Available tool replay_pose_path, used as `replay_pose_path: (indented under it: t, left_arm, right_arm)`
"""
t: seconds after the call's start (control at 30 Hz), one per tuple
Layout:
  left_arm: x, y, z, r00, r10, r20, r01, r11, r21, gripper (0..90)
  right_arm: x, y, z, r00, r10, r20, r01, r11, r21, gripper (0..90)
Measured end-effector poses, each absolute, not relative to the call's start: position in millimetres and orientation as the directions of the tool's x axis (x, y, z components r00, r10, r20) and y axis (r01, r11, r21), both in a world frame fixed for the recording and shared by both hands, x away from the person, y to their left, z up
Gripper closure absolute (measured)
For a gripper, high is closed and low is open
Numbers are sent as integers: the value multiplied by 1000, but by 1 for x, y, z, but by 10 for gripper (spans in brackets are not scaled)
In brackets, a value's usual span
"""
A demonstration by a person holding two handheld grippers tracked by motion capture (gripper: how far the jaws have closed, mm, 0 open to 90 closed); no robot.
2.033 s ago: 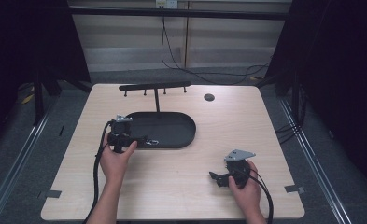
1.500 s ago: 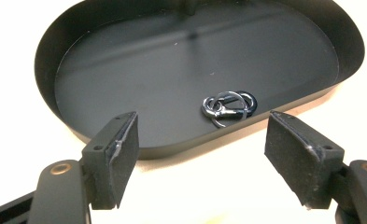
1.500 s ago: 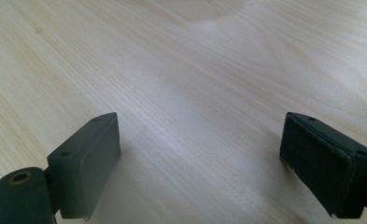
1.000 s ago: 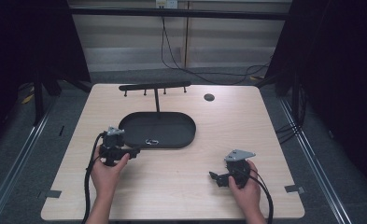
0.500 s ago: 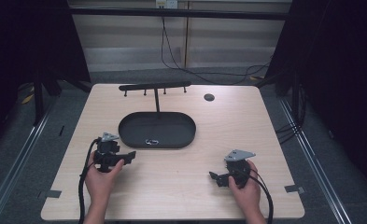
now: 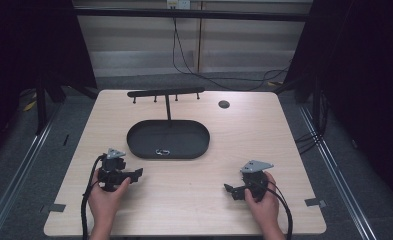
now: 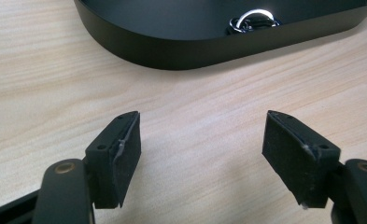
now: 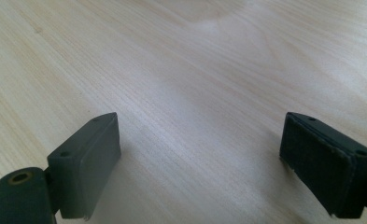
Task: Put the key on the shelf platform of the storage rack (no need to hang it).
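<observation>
Two hand-held grippers, my left and right, rest open and empty on bare tabletop; silver keyring lies unobstructed in black tray.

From my seat, the tabletop reads as pale wood-grain, smooth with a soft satin sheen. The oval tray looks like matt black plastic, its wall smooth. Inside it lies a ring of bright, glossy metal. My left tongs carry matt black pads that look rubbery and slightly worn; my right tongs look the same, dull and dark.
</observation>
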State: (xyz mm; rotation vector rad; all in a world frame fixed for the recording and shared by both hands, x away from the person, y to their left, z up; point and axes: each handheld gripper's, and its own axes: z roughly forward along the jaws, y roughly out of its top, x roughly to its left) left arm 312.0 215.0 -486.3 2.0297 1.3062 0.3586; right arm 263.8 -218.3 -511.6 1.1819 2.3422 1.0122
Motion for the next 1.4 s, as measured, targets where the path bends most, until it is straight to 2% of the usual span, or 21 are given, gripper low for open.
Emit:
replay_pose_path:
  t: [0.63, 1.1, 1.4]
  left_arm:
    - [300, 221, -497, 457, 885, -89, 693, -291, 659, 281]
    - [291, 222, -502, 491, 871, -13, 639, -349, 686, 263]
    - [288, 224, -505, 501, 865, -15, 611, -342, 714, 249]
  right_arm:
    - [264, -218, -512, -602, 798, 25, 565, 404, 719, 117]
    - [264, -218, -512, -603, 798, 24, 564, 404, 720, 117]
    - [264, -218, -512, -603, 798, 25, 564, 404, 720, 117]
